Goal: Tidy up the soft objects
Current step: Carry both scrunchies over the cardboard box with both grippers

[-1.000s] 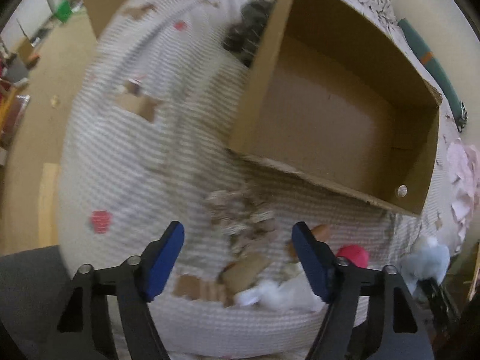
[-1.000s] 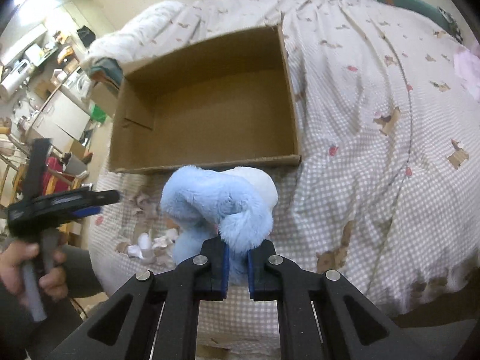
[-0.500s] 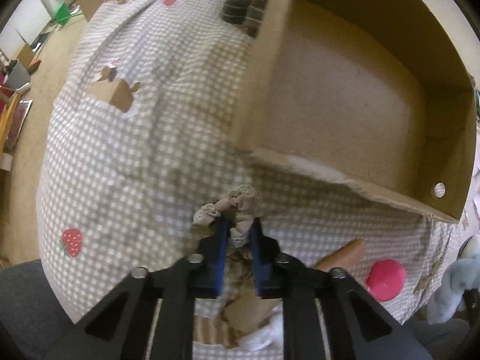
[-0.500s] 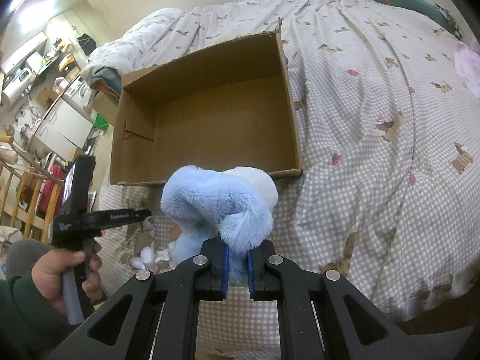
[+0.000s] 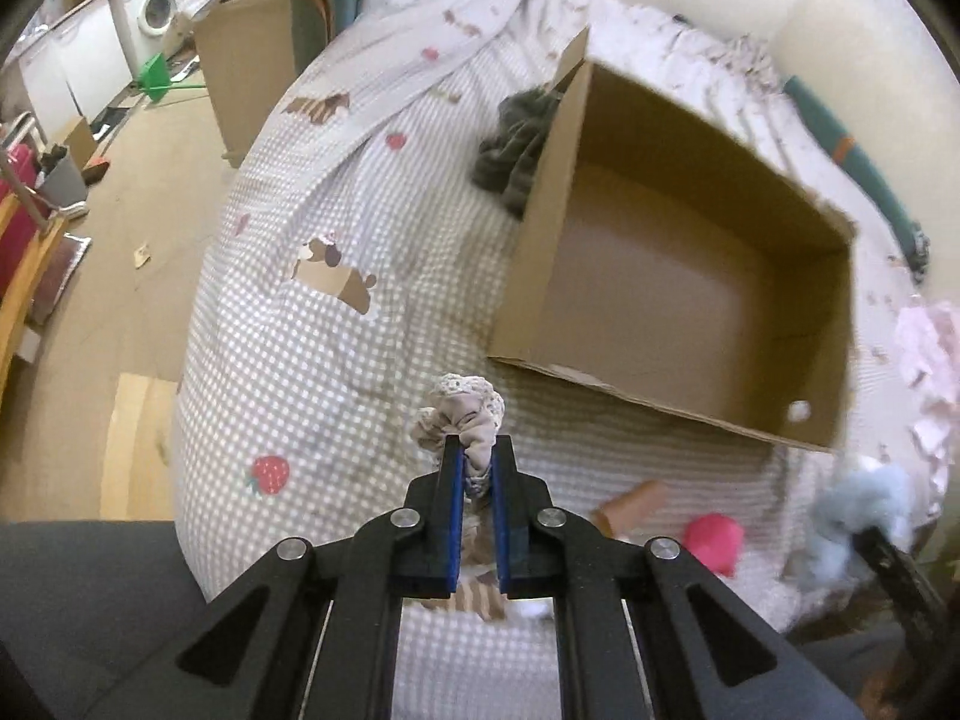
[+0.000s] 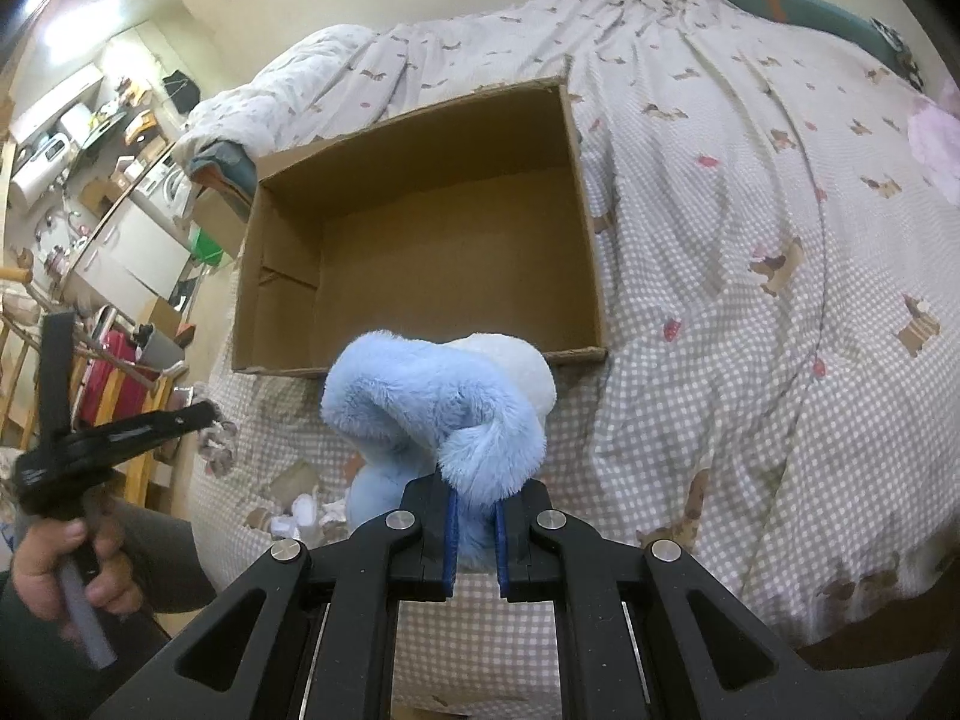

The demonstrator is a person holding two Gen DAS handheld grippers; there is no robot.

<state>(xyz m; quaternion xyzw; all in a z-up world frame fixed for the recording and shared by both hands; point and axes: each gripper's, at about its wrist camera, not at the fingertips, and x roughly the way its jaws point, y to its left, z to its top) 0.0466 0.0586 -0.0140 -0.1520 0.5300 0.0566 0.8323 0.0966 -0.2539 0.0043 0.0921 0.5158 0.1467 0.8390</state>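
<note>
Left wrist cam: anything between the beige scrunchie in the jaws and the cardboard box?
Only bare checked bedspread between beige lace-trimmed scrunchie and brown cardboard box, left wrist view.

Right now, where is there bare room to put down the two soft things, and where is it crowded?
The cardboard box floor is bare. The checked bedspread right of the box is also free. It is crowded by the near bed edge: a pink toy, a brown roll and white scraps lie there.

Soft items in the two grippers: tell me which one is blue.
The fluffy blue plush, pinched in the right gripper. The left gripper holds a beige lace-trimmed scrunchie instead, smaller and not furry.
</note>
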